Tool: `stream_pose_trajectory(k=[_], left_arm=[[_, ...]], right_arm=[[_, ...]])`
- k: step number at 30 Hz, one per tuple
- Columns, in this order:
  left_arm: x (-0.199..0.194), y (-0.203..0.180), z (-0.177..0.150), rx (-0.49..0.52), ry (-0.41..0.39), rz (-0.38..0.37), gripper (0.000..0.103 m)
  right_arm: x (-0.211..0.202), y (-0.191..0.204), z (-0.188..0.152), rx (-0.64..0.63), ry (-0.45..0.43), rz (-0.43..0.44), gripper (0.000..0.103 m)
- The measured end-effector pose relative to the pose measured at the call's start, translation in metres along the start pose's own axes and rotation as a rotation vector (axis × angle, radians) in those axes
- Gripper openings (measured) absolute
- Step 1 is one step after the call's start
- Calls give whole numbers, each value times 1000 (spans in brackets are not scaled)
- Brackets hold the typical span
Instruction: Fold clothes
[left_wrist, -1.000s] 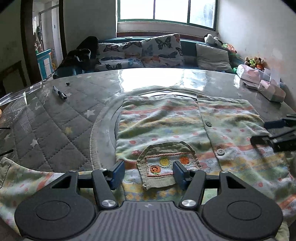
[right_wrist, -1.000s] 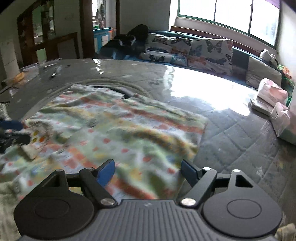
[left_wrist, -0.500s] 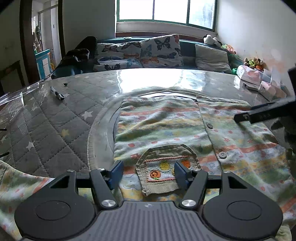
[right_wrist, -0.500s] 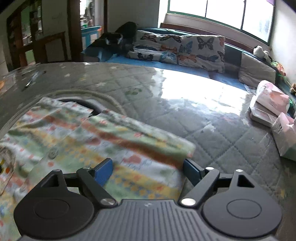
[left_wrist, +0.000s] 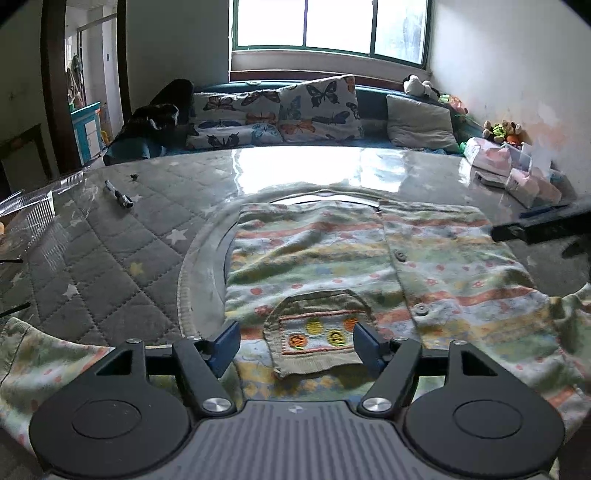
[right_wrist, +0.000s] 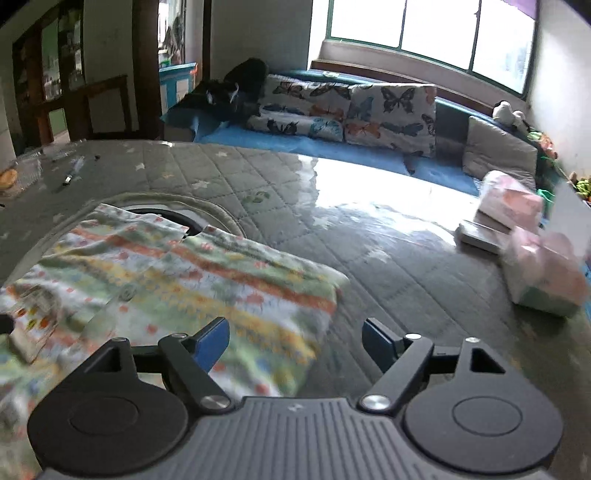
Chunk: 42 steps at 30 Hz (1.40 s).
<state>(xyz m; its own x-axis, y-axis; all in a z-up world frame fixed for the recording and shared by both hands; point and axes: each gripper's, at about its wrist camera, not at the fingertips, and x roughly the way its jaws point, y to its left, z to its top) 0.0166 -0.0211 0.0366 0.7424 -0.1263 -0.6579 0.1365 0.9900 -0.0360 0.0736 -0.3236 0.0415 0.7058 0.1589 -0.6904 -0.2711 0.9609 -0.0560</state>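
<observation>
A striped, flower-printed child's cardigan (left_wrist: 314, 258) lies flat on the quilted table, buttons up, with a sleeve (left_wrist: 37, 354) trailing at the near left. My left gripper (left_wrist: 295, 341) hovers over its embroidered pocket (left_wrist: 317, 332). Its jaws are opening, the pocket lies between the blue pads, and neither pad presses it. My right gripper (right_wrist: 295, 339) hangs over the cardigan's right edge (right_wrist: 325, 295). Its jaws stand wide, closing slightly, with nothing pinched. In the left wrist view the right gripper (left_wrist: 535, 229) shows as a dark bar at the far right.
A round turntable rim (left_wrist: 199, 258) shows under the cardigan. A pen (left_wrist: 119, 194) and a clear plastic container (left_wrist: 33, 206) lie at the far left. Tissue packs (right_wrist: 543, 273) sit at the right edge. A sofa with butterfly cushions (left_wrist: 295, 110) runs behind the table.
My left jaws have spread wider around the pocket. My right gripper has shifted from over the cardigan's middle to its right edge and risen.
</observation>
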Motion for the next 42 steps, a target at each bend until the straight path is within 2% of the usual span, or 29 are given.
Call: stream_pose_trajectory(k=[4,5,6,11,12,16,23,26,31,35,42], left_arm=[[-9,-14,-1,12,-9,-31,80],[-11,-19,-2,17,-9,-42,85],[-12,-23,-4,22,-9,-54,90],[-19,-45,-13,52,-9,-94,99],[-20,-47,-15,53,-8,-102,102],[-22,-58,-20,78,4,-106,103],[-30,-69,-18,94,-12,-113,103],[-31,-74,-17,102,-14,-115,103],[-30,-78,-17,106,-5,-117,103],[-27,-81,-17,105,4,-118,103],[-26,-84,-18,106,14,-116,103]], right_arm=[[-37,-6,-31,31,-11,-17,85],[-44,-8,-41,37,-7,-26,85],[-51,-10,-52,40,0,-42,85],[-72,-22,-99,82,27,-127,87],[-75,-26,-106,97,29,-141,91],[-87,-46,-129,207,18,-165,94],[-107,-70,-148,240,-5,-249,94],[-115,-82,-152,271,-24,-308,89],[-119,-106,-157,335,-19,-349,76],[-119,-114,-162,369,-21,-331,73],[-118,-118,-165,398,-34,-302,58]])
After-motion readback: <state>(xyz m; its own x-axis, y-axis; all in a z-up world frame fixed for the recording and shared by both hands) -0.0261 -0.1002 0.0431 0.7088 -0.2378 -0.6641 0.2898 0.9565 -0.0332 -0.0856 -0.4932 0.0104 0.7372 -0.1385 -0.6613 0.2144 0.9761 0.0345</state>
